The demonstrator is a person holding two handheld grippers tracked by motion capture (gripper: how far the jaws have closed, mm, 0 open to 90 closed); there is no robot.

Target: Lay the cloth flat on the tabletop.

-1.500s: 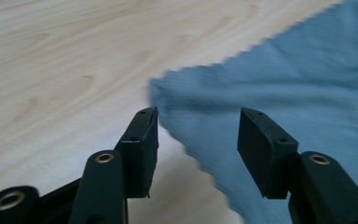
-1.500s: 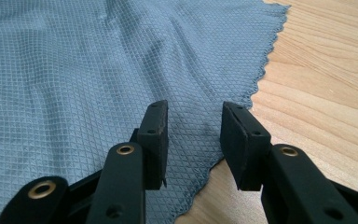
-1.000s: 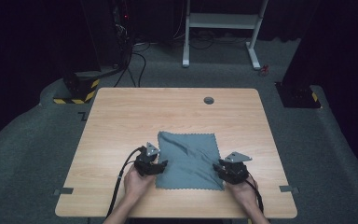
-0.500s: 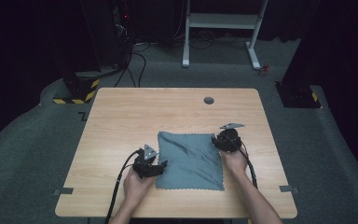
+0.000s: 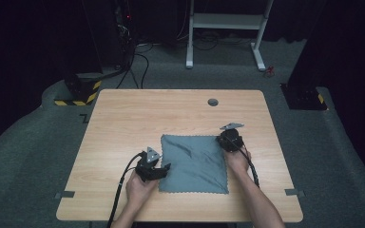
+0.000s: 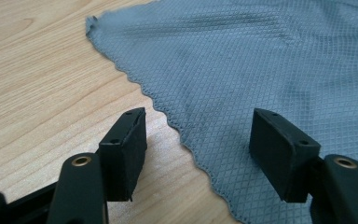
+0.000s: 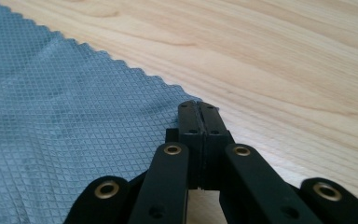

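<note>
A grey microfibre cloth (image 5: pixel 194 164) lies spread flat on the wooden tabletop (image 5: pixel 123 118), close to the near edge and a little right of centre, its zigzag-cut edges roughly square to the tabletop's edges. The person's right gripper (image 5: pixel 228 138) sits at the cloth's far right corner; its jaws have just been closing and now stand pressed together, and in the right gripper view (image 7: pixel 198 108) the tips meet right at that corner, seemingly pinching it, probably so the corner can be lifted and carried over for a fold. The left gripper (image 5: pixel 159 168) rests on the tabletop at the cloth's left edge, towards the near left corner. In the left gripper view (image 6: pixel 198 140) its jaws stand wide apart, one on bare wood, the other over the fabric, with the scalloped edge running between them and nothing gripped, apparently lined up to take that edge next.
</note>
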